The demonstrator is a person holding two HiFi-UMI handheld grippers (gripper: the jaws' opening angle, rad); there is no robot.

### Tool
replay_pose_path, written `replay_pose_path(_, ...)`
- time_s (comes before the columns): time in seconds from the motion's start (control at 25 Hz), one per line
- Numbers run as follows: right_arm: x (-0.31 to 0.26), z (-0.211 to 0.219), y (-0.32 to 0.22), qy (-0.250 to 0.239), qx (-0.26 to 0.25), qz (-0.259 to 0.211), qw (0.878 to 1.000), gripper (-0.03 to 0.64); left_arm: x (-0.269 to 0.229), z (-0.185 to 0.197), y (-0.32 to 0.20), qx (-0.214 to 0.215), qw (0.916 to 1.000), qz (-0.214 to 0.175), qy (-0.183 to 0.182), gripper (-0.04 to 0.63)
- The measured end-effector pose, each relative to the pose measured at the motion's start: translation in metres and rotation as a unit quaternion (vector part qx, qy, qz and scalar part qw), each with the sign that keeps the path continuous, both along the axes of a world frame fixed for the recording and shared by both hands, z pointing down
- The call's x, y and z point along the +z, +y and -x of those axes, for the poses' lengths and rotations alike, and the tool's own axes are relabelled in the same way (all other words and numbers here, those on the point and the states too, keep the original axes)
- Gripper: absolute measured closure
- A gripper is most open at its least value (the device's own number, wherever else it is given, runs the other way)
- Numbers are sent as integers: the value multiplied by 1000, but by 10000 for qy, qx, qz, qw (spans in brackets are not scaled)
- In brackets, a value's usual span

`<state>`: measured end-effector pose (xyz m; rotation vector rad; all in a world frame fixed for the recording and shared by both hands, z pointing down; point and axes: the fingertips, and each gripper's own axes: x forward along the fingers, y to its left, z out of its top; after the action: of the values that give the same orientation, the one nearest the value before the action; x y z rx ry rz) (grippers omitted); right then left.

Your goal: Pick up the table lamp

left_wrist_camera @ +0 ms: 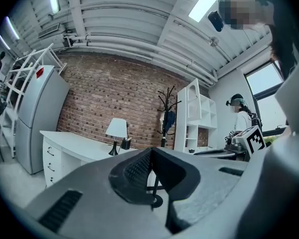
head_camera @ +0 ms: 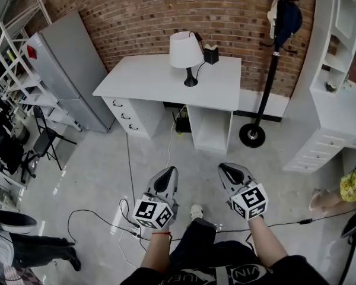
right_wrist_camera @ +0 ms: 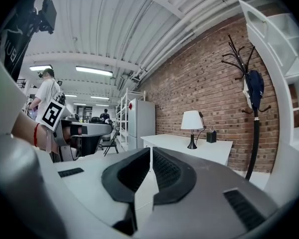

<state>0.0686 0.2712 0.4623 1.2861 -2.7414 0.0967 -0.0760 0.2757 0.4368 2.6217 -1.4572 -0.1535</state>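
Note:
The table lamp point(head_camera: 186, 53), with a white shade on a thin black stem and round black foot, stands upright on the white desk point(head_camera: 142, 79) against the brick wall. Both grippers are held low over the floor, well short of the desk and pointing toward it. My left gripper point(head_camera: 168, 172) is shut with nothing between its jaws. My right gripper point(head_camera: 226, 168) is also shut and empty. The lamp point(left_wrist_camera: 116, 129) shows small and far off in the left gripper view, left of the left gripper point(left_wrist_camera: 151, 150). In the right gripper view the lamp point(right_wrist_camera: 192, 121) is right of the right gripper point(right_wrist_camera: 151, 150).
A small black box point(head_camera: 211, 54) sits beside the lamp. A black coat rack point(head_camera: 266, 76) stands right of the desk, a white shelf unit point(head_camera: 335, 82) further right, a grey fridge point(head_camera: 62, 70) on the left. Cables point(head_camera: 127, 215) trail over the floor. A person's leg point(head_camera: 344, 187) is at the right.

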Motion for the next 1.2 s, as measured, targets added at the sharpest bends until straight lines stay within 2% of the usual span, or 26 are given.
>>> replay_pose_path(0.52, -3, 5, -117, 141, 272, 103, 9995, 614, -8, -5, -130, 456, 9990, 24, 0, 588)
replay_pose_path(1.08, 17, 23, -245, 75, 650, 315, 9974, 614, 13, 23, -264, 665, 9976, 176, 72, 588)
replay_pose_path(1.2, 25, 26, -261, 96, 687, 373, 9969, 614, 21, 30, -284, 609, 9976, 221, 230, 588)
